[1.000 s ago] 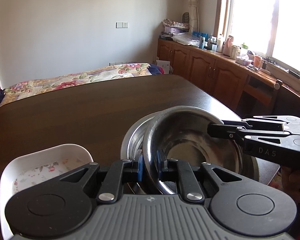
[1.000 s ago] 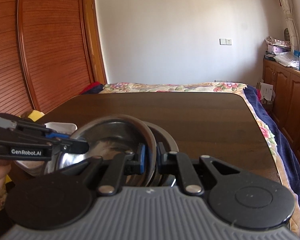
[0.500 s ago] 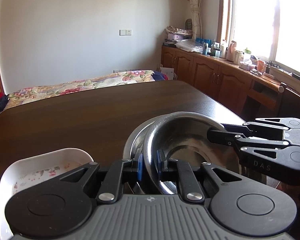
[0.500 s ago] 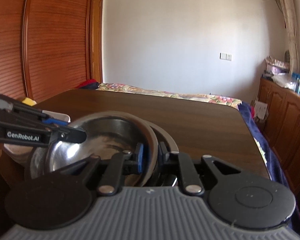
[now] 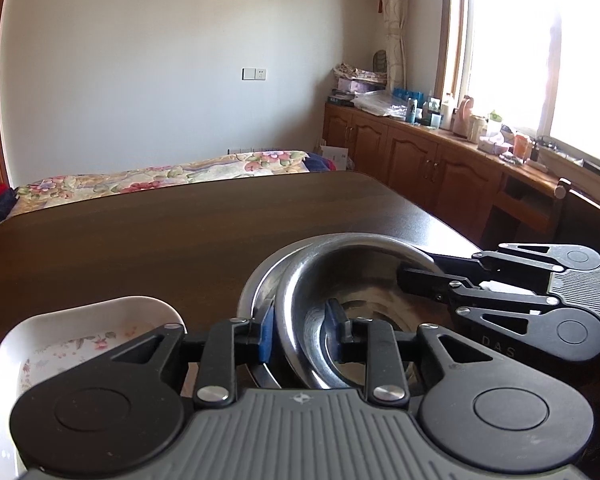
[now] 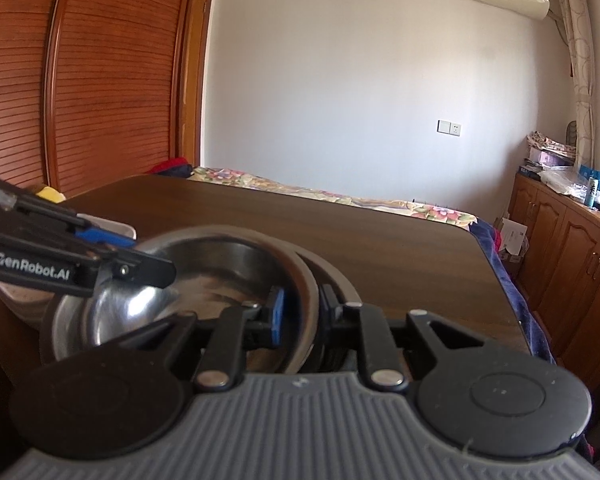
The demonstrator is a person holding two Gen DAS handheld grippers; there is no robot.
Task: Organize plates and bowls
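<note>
Steel bowl (image 5: pixel 364 280) shiny, round, pinched by both claws.

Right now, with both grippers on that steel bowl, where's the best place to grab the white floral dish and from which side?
Take the white floral dish by its raised rim, one finger inside and one outside the wall. Its shallow, thin-walled shape suits a rim pinch. Come from the near side, since the steel bowl and the plate beneath it crowd its right. The left gripper is closest but is clamped on the bowl.
</note>
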